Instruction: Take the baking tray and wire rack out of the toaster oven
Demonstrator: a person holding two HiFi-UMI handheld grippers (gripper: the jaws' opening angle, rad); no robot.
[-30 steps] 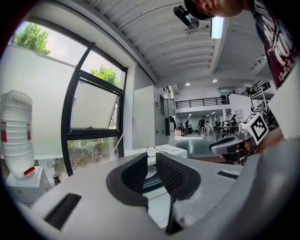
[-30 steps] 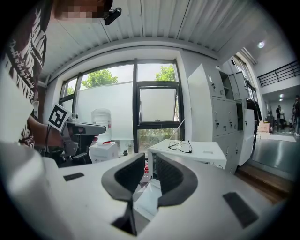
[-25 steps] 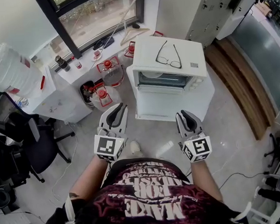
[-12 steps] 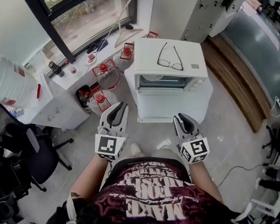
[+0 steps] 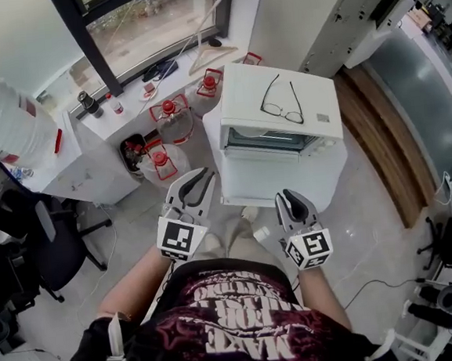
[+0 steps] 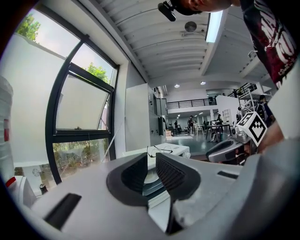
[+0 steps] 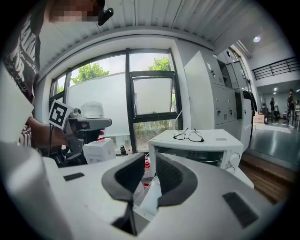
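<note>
A white toaster oven stands on a white cabinet, with a pair of glasses lying on its top. Its dark glass door is closed. Thin rack bars show faintly behind the glass in the right gripper view, where the oven sits straight ahead. I cannot make out the baking tray. My left gripper hangs in the air short of the cabinet's left front corner; its jaws stand narrowly apart and empty. My right gripper hovers before the cabinet's front, also narrowly open with nothing between its pads.
Red-capped water bottles stand on the floor left of the oven. A low white cabinet, a large water jug and a black office chair fill the left side. A wooden strip runs along the right.
Both grippers have sunk a little and drifted in the view, the right one toward the person's body. Their jaws look unchanged. The oven door is still closed.
</note>
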